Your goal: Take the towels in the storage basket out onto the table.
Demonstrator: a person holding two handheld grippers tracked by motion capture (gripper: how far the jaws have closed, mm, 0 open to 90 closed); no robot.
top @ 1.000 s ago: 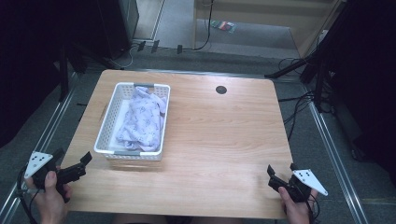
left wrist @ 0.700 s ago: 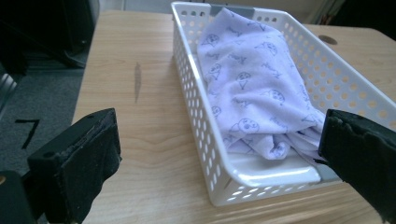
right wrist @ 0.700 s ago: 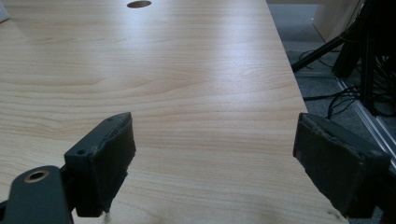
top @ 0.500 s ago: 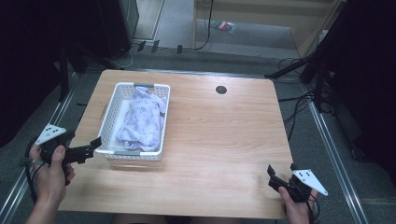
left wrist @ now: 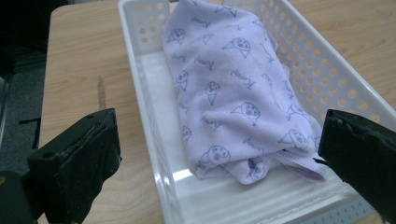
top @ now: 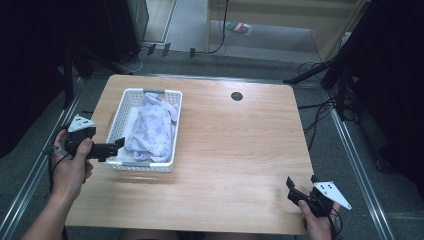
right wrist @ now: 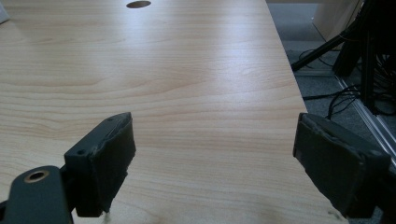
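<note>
At the table's left edge, the left gripper point(top: 116, 148) has its jaws spread wide at the near end of a white basket point(top: 118, 117) holding a crumpled lilac towel point(top: 151, 129). The right gripper point(top: 301, 188), jaws also spread and empty, rests at the wooden table's point(top: 240, 150) near right corner.

Cloth point(left wrist: 233, 88): pale lilac, printed with small darker purple line drawings and script. Basket point(left wrist: 322, 70): white plastic, walls perforated with rows of round holes. Tabletop point(top: 240, 150): light wood grain, one dark round hole point(top: 236, 96). Left tongs point(left wrist: 219, 154) and right tongs point(right wrist: 215, 168): black pads; grey three-cornered top plates.
</note>
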